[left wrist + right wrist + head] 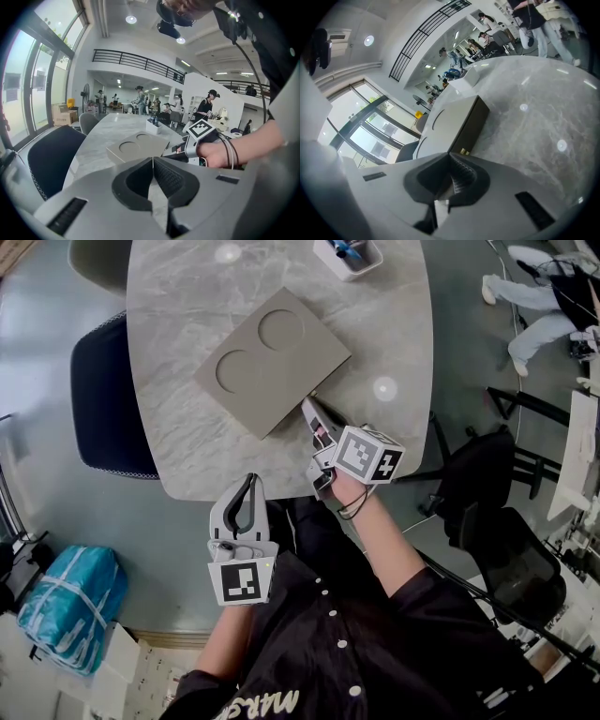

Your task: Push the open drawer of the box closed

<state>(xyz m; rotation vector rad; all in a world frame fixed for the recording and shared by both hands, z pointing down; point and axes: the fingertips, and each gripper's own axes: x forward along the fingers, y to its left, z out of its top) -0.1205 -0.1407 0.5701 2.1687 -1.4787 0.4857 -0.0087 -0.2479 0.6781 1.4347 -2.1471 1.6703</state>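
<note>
A flat taupe box (272, 362) with two round recesses in its lid lies on the grey marble table (394, 324). Its dark drawer front (473, 124) with a small gold knob (464, 151) faces my right gripper and looks flush with the box. My right gripper (308, 402) is shut, tips against that near right side beside the knob, holding nothing. My left gripper (250, 480) is shut and empty, held off the table's near edge, well short of the box (138, 146). In the left gripper view, the right gripper's marker cube (202, 130) shows beside the box.
A white holder with pens (349, 254) stands at the table's far edge. A dark chair (108, 399) is at the table's left, a black office chair (502, 531) to the right. A blue bag (66, 606) lies on the floor. People stand in the background.
</note>
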